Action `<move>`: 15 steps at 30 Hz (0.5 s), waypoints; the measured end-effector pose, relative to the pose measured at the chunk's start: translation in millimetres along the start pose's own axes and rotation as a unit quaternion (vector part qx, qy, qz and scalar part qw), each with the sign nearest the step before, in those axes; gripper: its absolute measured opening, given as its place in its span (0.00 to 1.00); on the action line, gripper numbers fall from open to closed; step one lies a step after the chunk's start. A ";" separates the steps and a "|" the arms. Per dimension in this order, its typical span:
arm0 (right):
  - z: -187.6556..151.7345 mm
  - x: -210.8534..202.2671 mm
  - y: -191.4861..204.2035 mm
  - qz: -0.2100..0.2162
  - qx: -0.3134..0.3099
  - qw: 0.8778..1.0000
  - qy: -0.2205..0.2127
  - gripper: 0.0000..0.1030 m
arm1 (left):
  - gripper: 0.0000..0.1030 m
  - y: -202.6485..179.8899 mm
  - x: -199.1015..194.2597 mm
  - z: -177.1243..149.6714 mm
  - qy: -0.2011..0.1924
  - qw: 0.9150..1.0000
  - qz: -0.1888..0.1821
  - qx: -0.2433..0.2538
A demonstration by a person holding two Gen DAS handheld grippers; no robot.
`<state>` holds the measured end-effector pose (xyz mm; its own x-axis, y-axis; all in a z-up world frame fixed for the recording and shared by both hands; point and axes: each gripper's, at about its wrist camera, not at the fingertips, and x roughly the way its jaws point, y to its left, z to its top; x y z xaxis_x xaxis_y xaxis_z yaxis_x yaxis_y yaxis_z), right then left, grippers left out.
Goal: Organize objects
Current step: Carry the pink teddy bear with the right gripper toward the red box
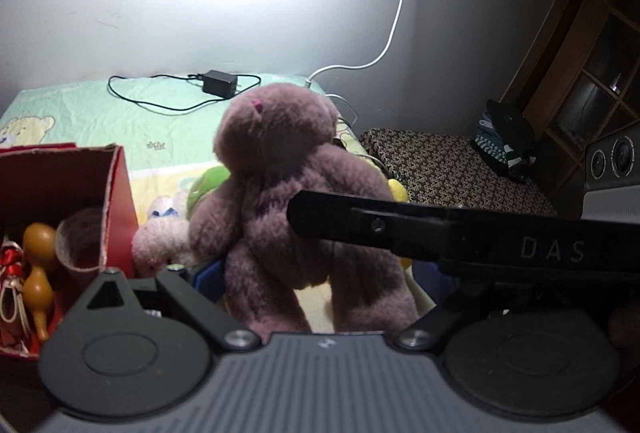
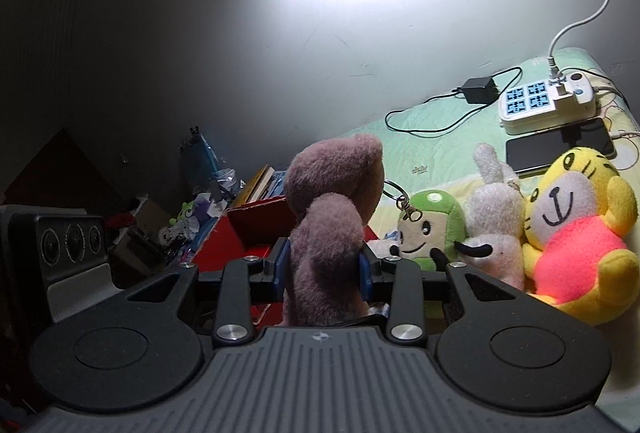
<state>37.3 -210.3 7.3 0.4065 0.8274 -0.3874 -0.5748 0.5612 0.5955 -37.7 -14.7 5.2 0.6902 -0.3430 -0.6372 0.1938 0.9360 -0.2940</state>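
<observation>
The right gripper has its fingers clamped on the purple plush bear, which stands upright between them, long axis vertical. The red box lies just beyond and left of those fingers. The left gripper stands wide, the bear between its fingers, apparently unpressed.

Plush bear dusty mauve-purple w/ small pink mark on head. Box red, torn pale edges; gourd inside amber-orange. Bedsheet mint green w/ yellow cartoon-bear print. Adapter & cord black; wall cable white. Green-hooded doll w/ cream face; bunny off-white; tiger doll yellow, neon pink-orange shirt. Power strip cream w/ blue sockets; phone black. Right gripper black, blue pads. Cushion brown, small speckled pattern.
</observation>
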 end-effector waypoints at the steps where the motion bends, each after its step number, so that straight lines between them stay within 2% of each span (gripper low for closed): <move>1: -0.4 2.2 5.1 0.007 -0.005 1.000 0.001 0.35 | 0.91 2.1 -5.1 -1.2 -0.005 1.000 0.006 -0.003; 6: -1.6 16.1 25.5 0.032 -0.021 0.999 0.007 0.36 | 0.91 15.3 -26.9 -5.4 -0.021 0.999 0.029 -0.018; 15: -3.2 52.1 61.7 0.047 -0.033 0.998 0.022 0.36 | 0.91 58.0 -49.4 -4.9 -0.033 0.998 0.049 -0.036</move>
<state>20.7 -132.4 21.6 0.3187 0.8754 -0.3634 -0.6545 0.4806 0.5837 -64.0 56.1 16.1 0.7477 -0.2430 -0.6179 0.0753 0.9557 -0.2846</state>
